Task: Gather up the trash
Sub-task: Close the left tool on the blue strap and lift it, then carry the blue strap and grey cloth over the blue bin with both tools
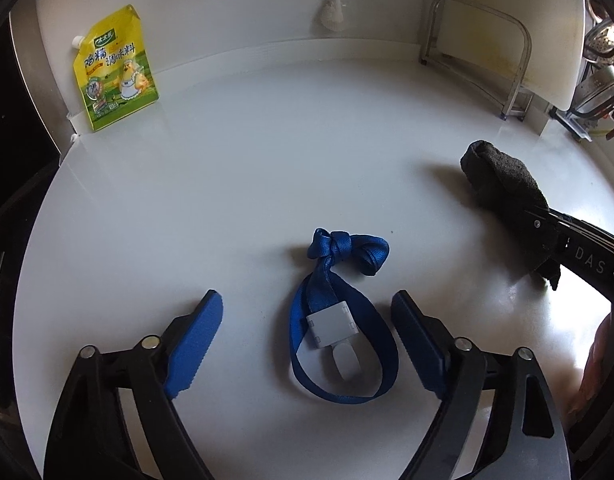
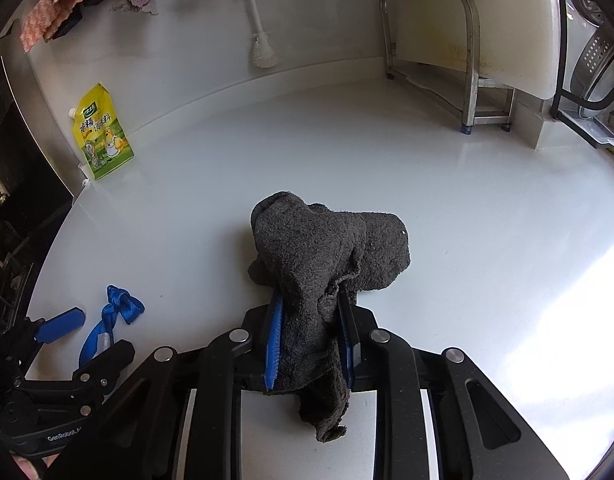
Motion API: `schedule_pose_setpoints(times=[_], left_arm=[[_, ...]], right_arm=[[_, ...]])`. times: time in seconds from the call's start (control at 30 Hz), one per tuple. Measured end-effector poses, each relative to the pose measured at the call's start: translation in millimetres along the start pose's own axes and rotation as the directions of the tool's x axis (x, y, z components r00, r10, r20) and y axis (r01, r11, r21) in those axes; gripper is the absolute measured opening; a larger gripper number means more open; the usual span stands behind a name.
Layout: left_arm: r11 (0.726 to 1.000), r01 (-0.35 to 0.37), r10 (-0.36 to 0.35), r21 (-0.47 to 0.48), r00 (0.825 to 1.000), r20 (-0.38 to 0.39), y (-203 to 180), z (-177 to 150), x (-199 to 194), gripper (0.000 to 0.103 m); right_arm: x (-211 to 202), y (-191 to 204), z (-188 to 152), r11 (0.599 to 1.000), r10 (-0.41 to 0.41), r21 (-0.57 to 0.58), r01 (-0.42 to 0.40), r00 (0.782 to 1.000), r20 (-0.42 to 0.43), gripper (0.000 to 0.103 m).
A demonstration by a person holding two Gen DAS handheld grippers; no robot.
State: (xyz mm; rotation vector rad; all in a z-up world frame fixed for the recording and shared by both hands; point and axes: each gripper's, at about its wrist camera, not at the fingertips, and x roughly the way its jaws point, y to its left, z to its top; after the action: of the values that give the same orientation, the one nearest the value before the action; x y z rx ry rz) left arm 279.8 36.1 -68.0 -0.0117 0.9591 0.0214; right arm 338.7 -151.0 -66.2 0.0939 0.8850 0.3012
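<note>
A: Yellow at far left: a seasoning pouch [image 1: 114, 67] propped upright against the back wall, spout at its upper left corner, well apart from everything else.

B: Agreed. Standing on the white countertop [image 1: 235, 184], near the dark edge on that side.

A: Next along, the left gripper [image 1: 307, 312], blue pads spread wide, nothing pressed between them.

B: Yet straddling something: a blue lanyard [image 1: 339, 320] lying flat on the counter, knotted at the far end, looped toward the camera, a grey clip on the strap inside the loop.

A: Touched by either pad?

B: No. Clear counter on both sides of the strap; pads just beside it, not on it.

A: Further right, a dark grey cloth [image 2: 327, 264], bunched and rumpled.

B: Clamped by the right gripper [image 2: 311, 344]. Blue pads pinched on its middle, the bulk mounded beyond the fingertips, a ragged tail hanging back toward the camera.

A: Lifted or resting?

B: Cannot tell for certain; the far bunch looks close to the counter, shadow right under it.

A: From the left wrist view, the same cloth well right of the lanyard, the two apart.

B: Beyond, on the back wall, a white-handled brush [image 2: 259, 28] hanging bristles down, and a ladle beside it.

A: At far right, a steel rack [image 2: 447, 60] on the counter with a white cutting board [image 2: 487, 20] standing in it, stained yellowish along the lower part.
</note>
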Motion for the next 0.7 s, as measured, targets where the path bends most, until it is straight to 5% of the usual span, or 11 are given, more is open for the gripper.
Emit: schedule_pose_setpoints(times=[0.03,0.17,0.27,0.7], left_arm=[[1.000,-0.005,0.005,0.000,1.000,0.012,0,-1,-2,0.069],[1.000,0.015,-0.015,0.004,0.999,0.042,1,-4,-8,0.020],[0.998,0.066,-0.065,-0.010,0.997,0.039,5,-9,-11,0.020],[0.994,0.059,-0.071,0.092,0.989,0.126,-4,-54,-66,0.020]], right_arm=[[0,0,0,1.000,0.000,0.000,0.000,1.000,0.000,0.023],[-2,-3,-2,1.000,0.018,0.013,-0.018,1.000,0.004,0.023],[-8,-3,-7,1.000,0.017,0.013,-0.018,1.000,0.012,0.023],[-76,16,-68,1.000,-0.015,0.025,0.013,0.999,0.051,0.023]])
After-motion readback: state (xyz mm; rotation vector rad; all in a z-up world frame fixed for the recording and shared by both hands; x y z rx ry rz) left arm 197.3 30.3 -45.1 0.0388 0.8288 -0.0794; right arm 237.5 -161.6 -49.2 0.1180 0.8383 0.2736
